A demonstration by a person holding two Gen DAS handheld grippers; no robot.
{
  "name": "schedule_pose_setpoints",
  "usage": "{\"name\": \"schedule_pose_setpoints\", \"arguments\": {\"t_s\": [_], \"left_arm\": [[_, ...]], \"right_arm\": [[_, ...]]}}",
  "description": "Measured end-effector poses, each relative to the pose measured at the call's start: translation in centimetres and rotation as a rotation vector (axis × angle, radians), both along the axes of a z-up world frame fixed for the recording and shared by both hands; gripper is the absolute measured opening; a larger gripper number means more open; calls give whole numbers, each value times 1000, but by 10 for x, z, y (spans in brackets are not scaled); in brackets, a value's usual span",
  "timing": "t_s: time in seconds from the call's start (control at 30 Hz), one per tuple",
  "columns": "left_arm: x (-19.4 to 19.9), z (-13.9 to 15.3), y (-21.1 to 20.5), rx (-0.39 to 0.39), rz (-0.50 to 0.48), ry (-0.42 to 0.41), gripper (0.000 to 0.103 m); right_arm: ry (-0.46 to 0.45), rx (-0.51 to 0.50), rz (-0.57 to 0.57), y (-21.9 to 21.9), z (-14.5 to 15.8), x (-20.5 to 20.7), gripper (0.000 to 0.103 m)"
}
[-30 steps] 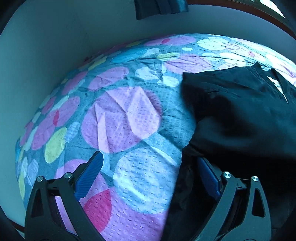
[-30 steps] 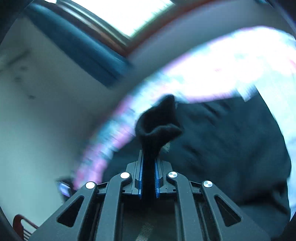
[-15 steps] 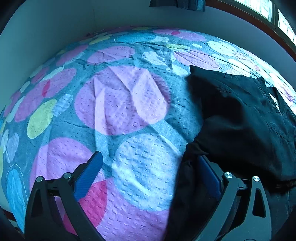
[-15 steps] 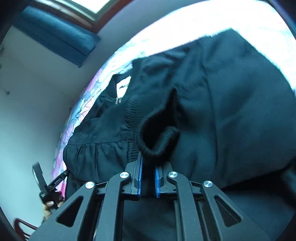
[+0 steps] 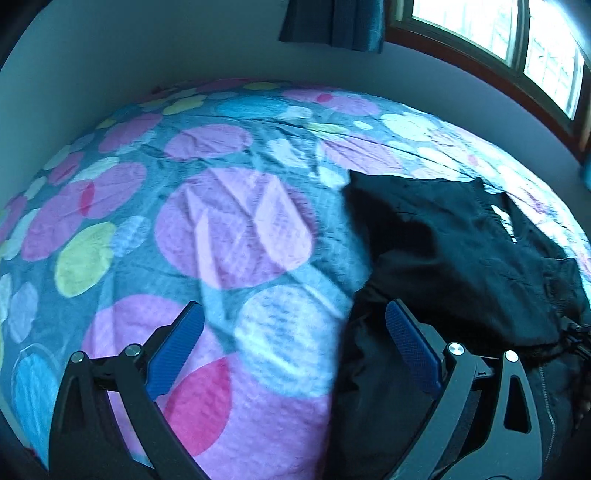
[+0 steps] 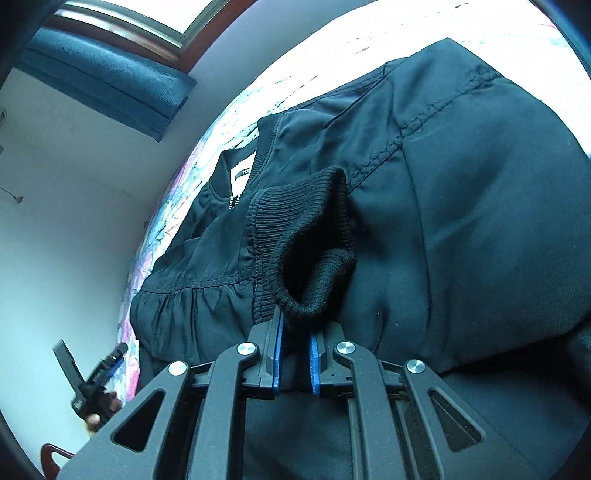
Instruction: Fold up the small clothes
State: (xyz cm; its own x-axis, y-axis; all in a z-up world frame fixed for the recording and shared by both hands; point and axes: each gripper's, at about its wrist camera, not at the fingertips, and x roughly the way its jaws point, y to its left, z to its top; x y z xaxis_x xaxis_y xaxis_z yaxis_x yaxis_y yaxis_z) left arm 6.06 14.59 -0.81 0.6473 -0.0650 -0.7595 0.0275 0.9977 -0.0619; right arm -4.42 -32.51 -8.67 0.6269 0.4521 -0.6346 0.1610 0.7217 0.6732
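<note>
A black zip jacket (image 5: 461, 251) lies on the spotted bedspread (image 5: 236, 229), at the right in the left wrist view. My left gripper (image 5: 291, 310) is open just above the bed, its right finger over the jacket's left edge and nothing between the pads. In the right wrist view the jacket (image 6: 480, 184) fills the frame, collar label (image 6: 243, 171) at upper left. My right gripper (image 6: 295, 325) is shut on the ribbed cuff (image 6: 314, 258) of a sleeve, which lies folded across the jacket's body.
The bed meets a pale wall at the back and left. A window (image 5: 498, 33) with a dark blue curtain (image 5: 332, 22) is above it. The left gripper (image 6: 92, 384), held by a hand, shows at lower left in the right wrist view.
My right gripper has come down with the cuff, from held up in the air to low over the jacket's body. The left gripper has drawn back and tilted up, still open.
</note>
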Motion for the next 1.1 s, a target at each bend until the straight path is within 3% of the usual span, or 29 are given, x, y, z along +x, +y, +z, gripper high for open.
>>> {"name": "schedule_pose_setpoints", "arguments": {"t_s": [0.23,0.37,0.53,0.7,0.93,1.1], "left_arm": [[47,-19,-16,-65,-103,108,99],[50,-38,-2,-95,2,162,97],[40,-34,-5,-62,40,124,85],[37,-38,-3,-66,63,113,85],[38,-39,-9,-16,18,100,88],[17,-27,9,-101,-5,109,88]], "right_arm": [[-6,-12,-6,1,2,-2,11],[-17,-35,-7,4,4,2,11],[-30,-57,-5,9,7,4,15],[-26,-102,-9,13,12,1,14],[-1,70,-31,-6,-2,2,14],[-4,93,-48,-21,14,-19,31]]}}
